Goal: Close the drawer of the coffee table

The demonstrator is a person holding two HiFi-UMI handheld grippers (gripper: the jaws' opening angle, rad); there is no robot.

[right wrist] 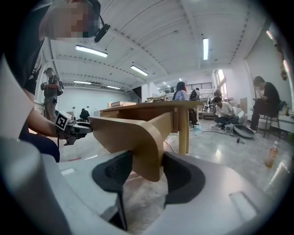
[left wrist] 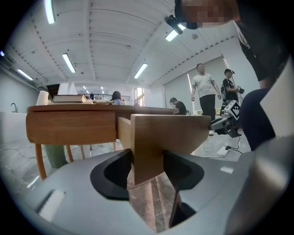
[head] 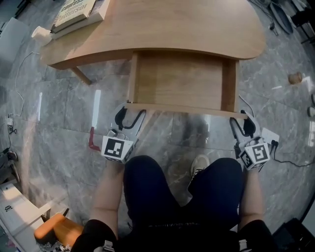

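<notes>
The wooden coffee table (head: 187, 24) has its drawer (head: 179, 81) pulled out toward me, and the drawer is empty. The drawer front (head: 184, 109) runs between my two grippers. My left gripper (head: 129, 115) is at the front's left corner. In the left gripper view the front's wooden corner (left wrist: 170, 133) fills the gap of the left gripper (left wrist: 148, 165), with both pads against it. My right gripper (head: 244, 125) is at the right corner. The right gripper (right wrist: 148, 167) straddles the rounded wooden edge (right wrist: 128, 135) at its widest, not visibly squeezing it.
Books (head: 74, 12) lie on the tabletop's far left. My knees and one shoe (head: 199, 165) are just behind the drawer. A red item (head: 92, 140) and cables lie on the marble floor, with an orange object (head: 54, 229) at lower left. People (left wrist: 204, 89) and a bottle (right wrist: 271, 155) are in the background.
</notes>
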